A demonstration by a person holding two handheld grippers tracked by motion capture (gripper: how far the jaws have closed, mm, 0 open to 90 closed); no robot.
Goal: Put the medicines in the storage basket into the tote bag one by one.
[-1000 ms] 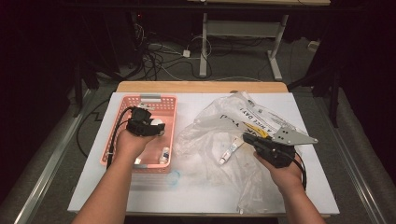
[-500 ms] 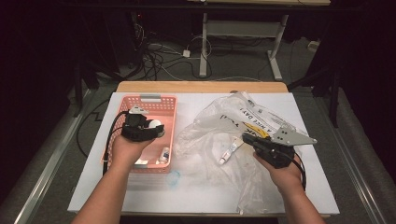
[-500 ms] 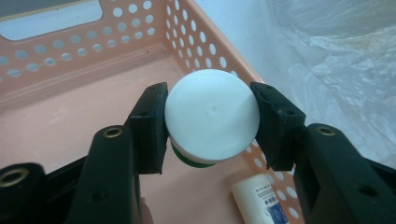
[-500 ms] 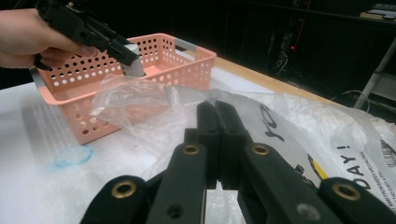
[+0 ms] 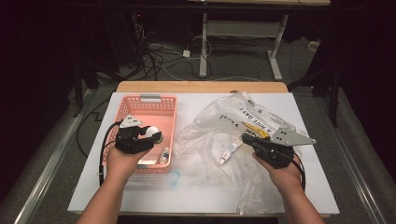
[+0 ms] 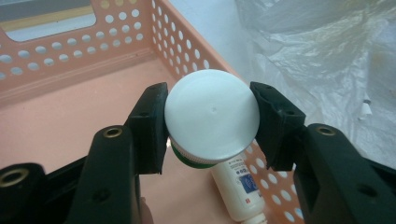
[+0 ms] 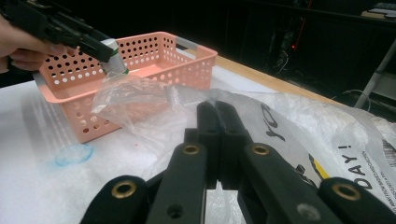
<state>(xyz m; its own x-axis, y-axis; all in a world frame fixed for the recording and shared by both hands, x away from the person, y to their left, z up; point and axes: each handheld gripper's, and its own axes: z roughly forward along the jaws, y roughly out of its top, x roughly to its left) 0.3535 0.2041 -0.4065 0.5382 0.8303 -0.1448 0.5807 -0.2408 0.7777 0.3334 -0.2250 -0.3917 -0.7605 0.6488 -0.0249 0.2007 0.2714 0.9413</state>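
High view: the left tool (image 5: 156, 136) has moved back toward the table's near edge, over the pink basket (image 5: 148, 103). Left gripper view: it clamps a white-capped jar (image 6: 212, 115) above a small bottle (image 6: 238, 183). Right gripper view: the right tool (image 7: 215, 113), closed, seemingly pinches the plastic bag (image 7: 299, 121).

The perforated basket (image 5: 148, 108) is matt pink plastic, the jar lid (image 6: 212, 114) above it smooth, satiny white plastic clamped by matt black jaws, the bag (image 5: 219, 122) beside the basket thin, crinkled, glossy clear film, on a table (image 5: 196, 191) sheeted matt white with a wooden edge.
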